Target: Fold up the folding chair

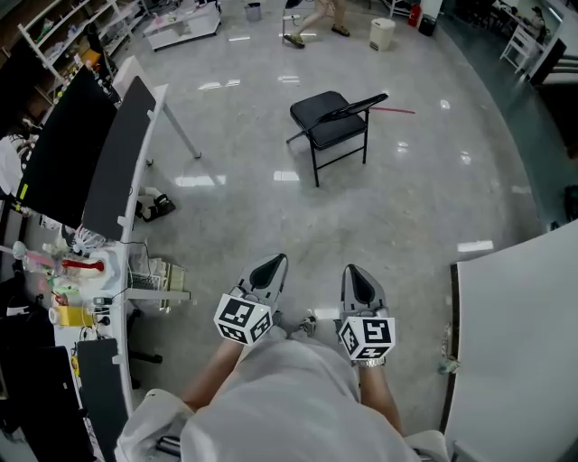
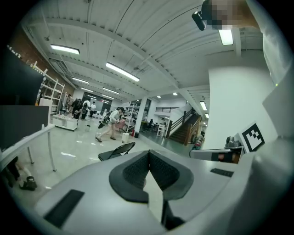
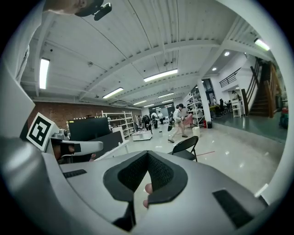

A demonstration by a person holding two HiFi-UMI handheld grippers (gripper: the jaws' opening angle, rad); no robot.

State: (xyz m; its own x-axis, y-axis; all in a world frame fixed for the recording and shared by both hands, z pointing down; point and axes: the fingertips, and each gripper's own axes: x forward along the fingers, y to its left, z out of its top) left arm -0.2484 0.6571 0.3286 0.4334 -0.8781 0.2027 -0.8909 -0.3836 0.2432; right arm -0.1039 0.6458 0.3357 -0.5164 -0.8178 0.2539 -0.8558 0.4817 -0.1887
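Note:
The black folding chair (image 1: 332,122) stands unfolded on the glossy floor, well ahead of me and a little right of centre. It shows small in the left gripper view (image 2: 117,150) and in the right gripper view (image 3: 183,148). My left gripper (image 1: 271,268) and right gripper (image 1: 359,278) hang side by side near my body, far short of the chair. Both point forward, slightly down. In each gripper view the jaws meet at the tip, left gripper (image 2: 149,153) and right gripper (image 3: 147,156), both shut with nothing between the pads.
A long desk with black panels (image 1: 108,153) and clutter runs along the left. A white tabletop (image 1: 515,343) fills the near right. Beyond the chair stand a white bin (image 1: 382,33) and a walking person (image 1: 316,18). Open floor lies between me and the chair.

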